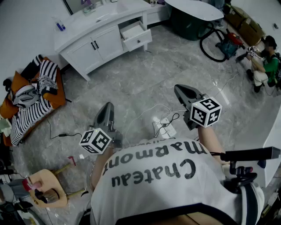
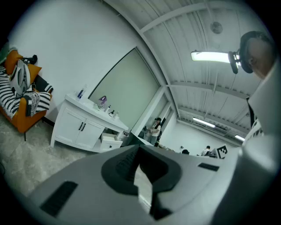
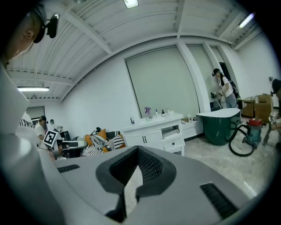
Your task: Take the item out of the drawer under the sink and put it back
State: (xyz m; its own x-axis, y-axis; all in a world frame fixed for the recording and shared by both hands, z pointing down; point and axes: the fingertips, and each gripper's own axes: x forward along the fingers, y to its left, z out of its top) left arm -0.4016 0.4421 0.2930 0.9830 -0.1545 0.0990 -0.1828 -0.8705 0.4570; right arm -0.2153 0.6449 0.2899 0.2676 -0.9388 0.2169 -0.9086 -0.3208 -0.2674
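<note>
Drawer [image 1: 134,34] hangs pulled out at the right end of the vanity [image 1: 88,46], far side of the room, under the countertop w/ the sink [image 1: 109,11]. Its front edge juts past the shut double doors next to it. What's inside: can't tell from here, too small and pale.

Open marble floor [image 1: 131,83] runs between the vanity and the person, plenty of room. Only clutter close in is a power strip [image 1: 167,128] w/ cords, lying between the two tongs. Chair [image 1: 30,101] heaped w/ striped clothes sits off left, green tub [image 1: 193,22] off right, just beside the vanity.

Left gripper [image 1: 106,107] is clenched, nothing in it, held about level, aimed at the vanity, well apart from it. Right gripper [image 1: 181,89] also clenched and empty, tipped a bit down, a little farther fwd. Right gripper view puts the drawer straight ahead over the jaw tips.
</note>
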